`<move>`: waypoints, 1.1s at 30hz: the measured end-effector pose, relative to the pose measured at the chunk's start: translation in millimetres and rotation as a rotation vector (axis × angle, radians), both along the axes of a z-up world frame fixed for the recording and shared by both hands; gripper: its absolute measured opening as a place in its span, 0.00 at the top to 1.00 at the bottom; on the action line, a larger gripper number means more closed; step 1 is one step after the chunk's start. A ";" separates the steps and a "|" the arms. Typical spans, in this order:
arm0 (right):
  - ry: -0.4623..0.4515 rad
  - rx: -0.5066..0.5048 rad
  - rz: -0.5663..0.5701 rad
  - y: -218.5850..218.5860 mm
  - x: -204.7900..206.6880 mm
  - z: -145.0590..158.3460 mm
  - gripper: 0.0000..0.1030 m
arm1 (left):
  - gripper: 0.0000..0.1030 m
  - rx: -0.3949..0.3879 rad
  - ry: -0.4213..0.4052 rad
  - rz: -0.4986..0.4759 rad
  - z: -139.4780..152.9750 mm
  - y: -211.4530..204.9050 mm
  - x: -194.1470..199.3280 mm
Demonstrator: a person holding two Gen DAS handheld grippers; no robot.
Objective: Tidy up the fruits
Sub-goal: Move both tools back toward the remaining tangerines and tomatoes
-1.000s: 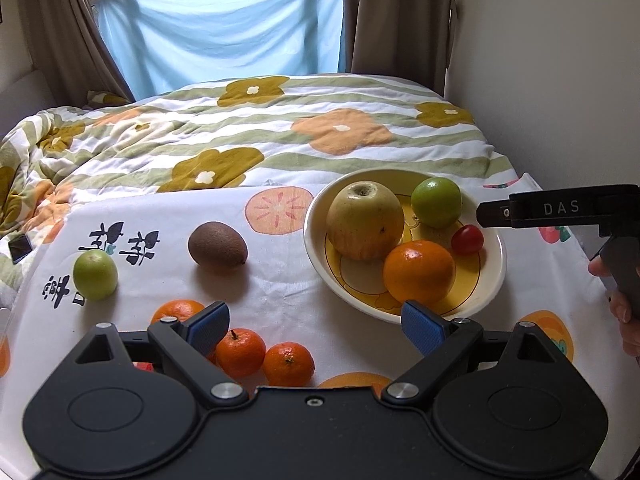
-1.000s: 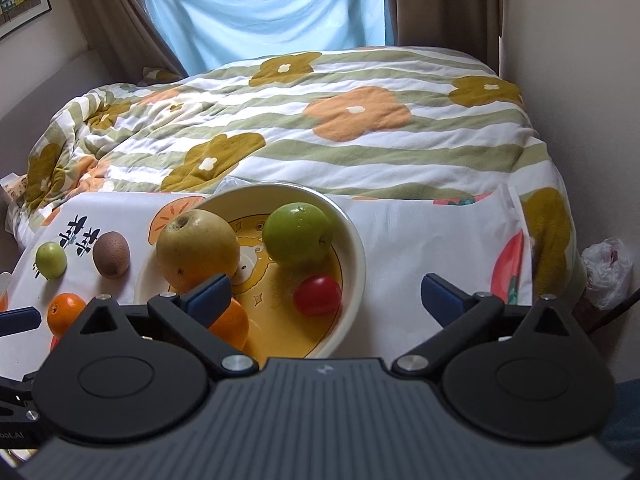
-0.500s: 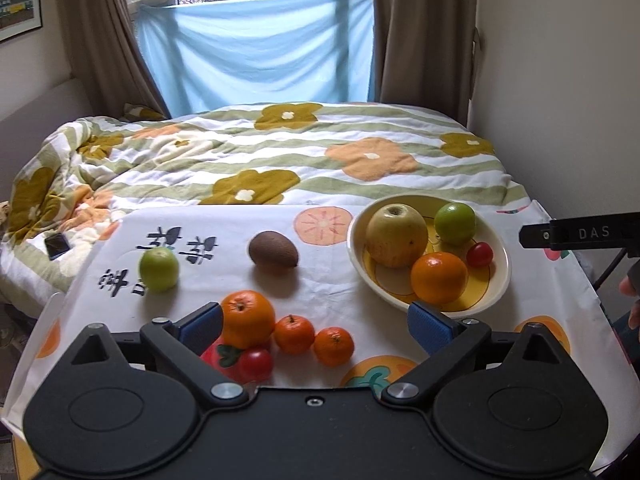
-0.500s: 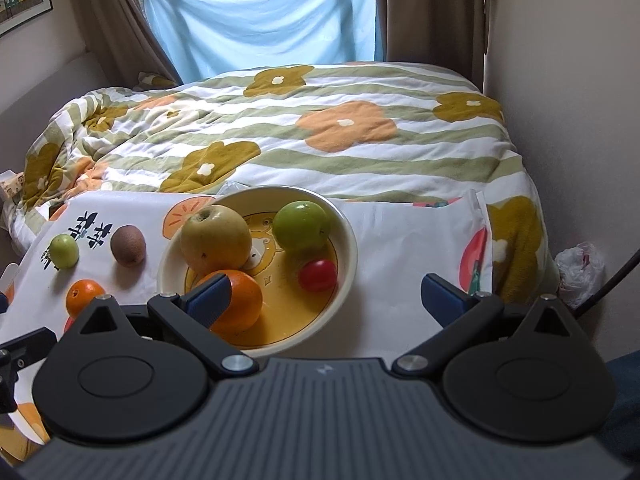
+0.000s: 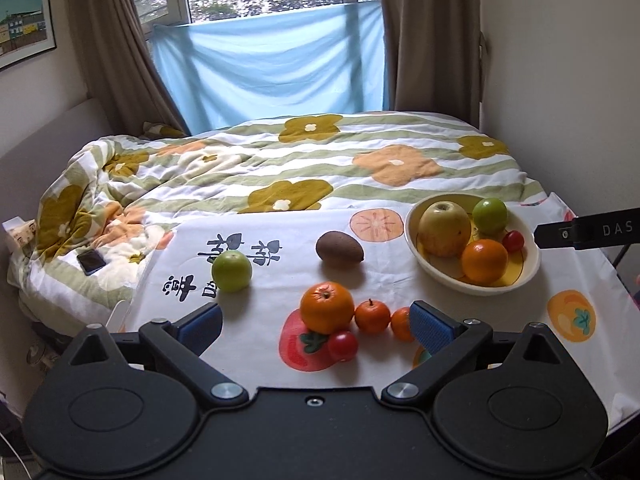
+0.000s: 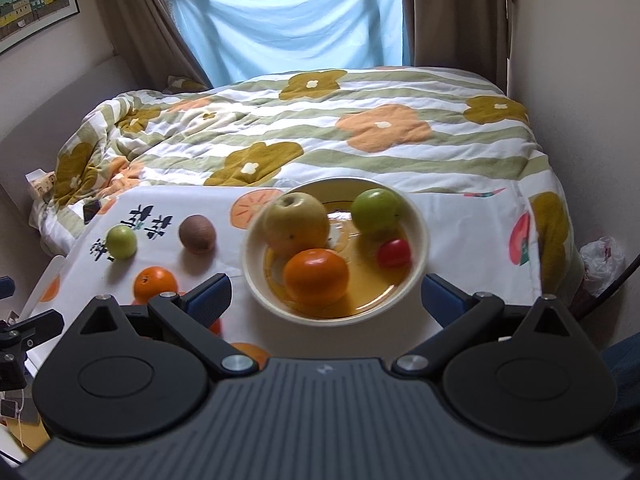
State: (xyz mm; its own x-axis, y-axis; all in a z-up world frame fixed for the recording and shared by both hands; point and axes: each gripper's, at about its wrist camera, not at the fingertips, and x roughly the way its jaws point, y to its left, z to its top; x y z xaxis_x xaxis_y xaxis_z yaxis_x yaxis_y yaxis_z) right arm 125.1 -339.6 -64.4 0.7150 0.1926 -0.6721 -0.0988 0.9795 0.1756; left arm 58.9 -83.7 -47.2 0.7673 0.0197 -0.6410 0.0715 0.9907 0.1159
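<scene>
Four fruits fill the cream bowl (image 5: 528,276): yellow apple (image 5: 446,229), green apple (image 5: 489,215), orange (image 5: 484,261), cherry tomato (image 5: 513,240); kiwi (image 5: 339,248) lies beside it on the worktop (image 5: 264,344); left gripper (image 5: 316,326) and right gripper (image 6: 326,298) both released, empty

One bowl (image 5: 524,276) holds four fruits: one yellow apple (image 5: 446,230), one green apple (image 5: 489,216), one orange (image 5: 484,261) and one red cherry tomato (image 5: 513,241). Six more lie on the cloth: one green apple (image 5: 231,271), one kiwi (image 5: 339,247), one large orange (image 5: 327,307), two small tangerines (image 5: 372,316) (image 5: 400,324) and one red cherry tomato (image 5: 343,345).
</scene>
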 end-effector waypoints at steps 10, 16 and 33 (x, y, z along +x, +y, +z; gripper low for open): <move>0.038 -0.013 -0.064 59.1 -7.4 -15.4 0.00 | 0.02 -0.049 0.072 -0.144 -22.5 50.0 21.3; 0.062 -0.008 -0.091 82.8 -3.7 -37.2 0.00 | 0.04 -0.078 0.119 -0.251 -44.3 59.8 37.3; 0.104 0.012 -0.076 88.1 9.6 -83.8 0.00 | 0.33 -0.133 0.237 -0.294 -109.3 30.3 76.7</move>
